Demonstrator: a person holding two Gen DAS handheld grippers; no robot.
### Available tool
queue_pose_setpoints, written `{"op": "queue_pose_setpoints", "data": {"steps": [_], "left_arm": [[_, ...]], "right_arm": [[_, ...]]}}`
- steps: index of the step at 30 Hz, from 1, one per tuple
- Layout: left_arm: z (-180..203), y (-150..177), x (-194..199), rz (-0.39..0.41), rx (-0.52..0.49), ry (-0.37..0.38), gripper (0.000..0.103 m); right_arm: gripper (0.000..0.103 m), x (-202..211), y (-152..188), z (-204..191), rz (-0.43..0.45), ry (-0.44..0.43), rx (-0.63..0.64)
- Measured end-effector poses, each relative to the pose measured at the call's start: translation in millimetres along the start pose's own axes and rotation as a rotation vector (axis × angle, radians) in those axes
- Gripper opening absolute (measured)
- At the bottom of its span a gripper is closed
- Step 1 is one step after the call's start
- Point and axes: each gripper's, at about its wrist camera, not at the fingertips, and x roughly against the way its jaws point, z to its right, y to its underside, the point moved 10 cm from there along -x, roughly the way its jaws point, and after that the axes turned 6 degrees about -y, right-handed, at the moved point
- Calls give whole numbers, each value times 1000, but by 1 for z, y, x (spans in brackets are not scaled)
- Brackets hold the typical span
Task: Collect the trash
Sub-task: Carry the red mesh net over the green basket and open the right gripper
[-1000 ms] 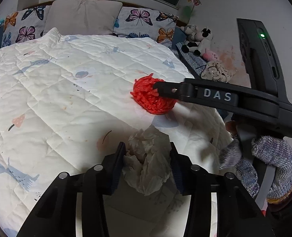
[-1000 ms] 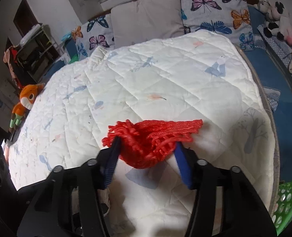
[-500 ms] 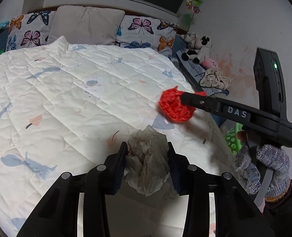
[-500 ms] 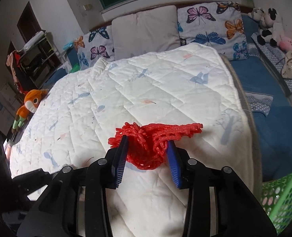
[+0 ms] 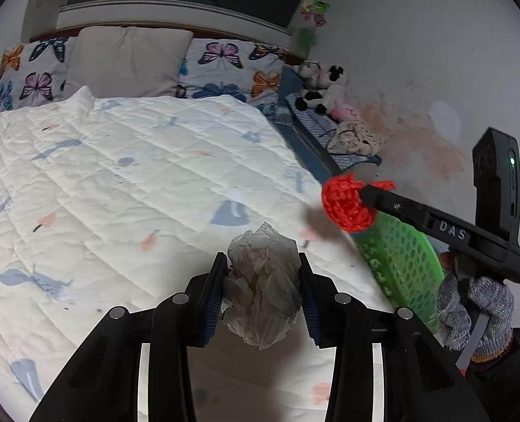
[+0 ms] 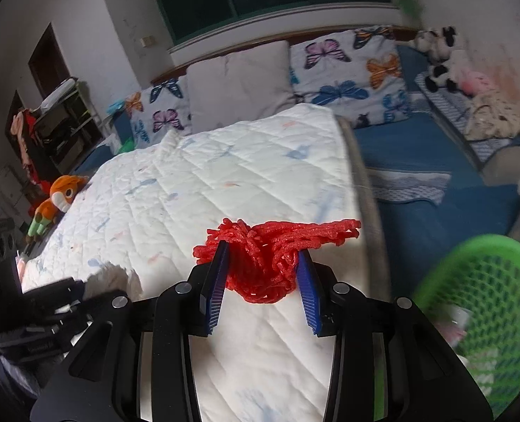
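- In the left wrist view, a white quilted bedspread (image 5: 126, 176) with pale printed shapes is seen filling the left and centre of the frame, with butterfly-print pillows (image 5: 231, 66) and a plain beige pillow (image 5: 126, 59) lined up along the top.
- At lower centre of that view, the left gripper (image 5: 261, 283) is seen clamped on a crumpled ball of whitish paper (image 5: 263, 281); the blue-padded fingers (image 5: 214, 295) are pressed against both sides of it at a middling spread, and the paper is held above the bedspread.
- To the right, the right gripper (image 5: 360, 195) is seen reaching in from the right edge, gripped by a gloved hand (image 5: 474, 309), with a bunch of red netting (image 5: 347, 205) pinched at its tip.
- Below the netting, a green perforated basket (image 5: 400, 263) is visible beside the bed's edge.
- Stuffed toys (image 5: 319, 88) are seen piled at upper right against the wall.
- In the right wrist view, an orange plush toy (image 6: 59, 200) is seen at the left edge of the bed.
- At centre, the red netting (image 6: 260, 263) is held squeezed between the right gripper's (image 6: 261, 277) fingers (image 6: 307, 292), which have just been closing on it; part of it trails to the right.
- At lower right, the green basket (image 6: 481, 299) is seen blurred, with some contents faintly visible inside.
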Motion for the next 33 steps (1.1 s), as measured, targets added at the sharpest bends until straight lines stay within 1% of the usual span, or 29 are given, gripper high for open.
{"op": "queue_pose_setpoints", "data": {"steps": [8,14,19,20,25,26,27,30,33], "left_arm": [[56,6,-4,-14,-70,55,38],[105,8,-13,-31,-125,103,38],[144,8,-26,-49,-169,138,38],[154,8,-30,-54,-179,147,38],[183,10,-43,-81,-202,174,39],[187,11,-44,-83,-208,175,39],[193,11,-47,-87,-217,177,39],[205,11,-55,-98,-230,179,39],[216,12,-63,-116,-236,178,39]], "right_arm": [[39,55,36,60,17,126,-42],[40,88,66,110,11,223,-90],[42,108,85,143,3,276,-133],[43,110,87,148,2,281,-140],[52,119,98,166,3,289,-172],[57,121,99,168,4,291,-179],[59,121,99,170,5,291,-185],[63,126,103,175,8,290,-196],[64,130,106,178,6,293,-195]]}}
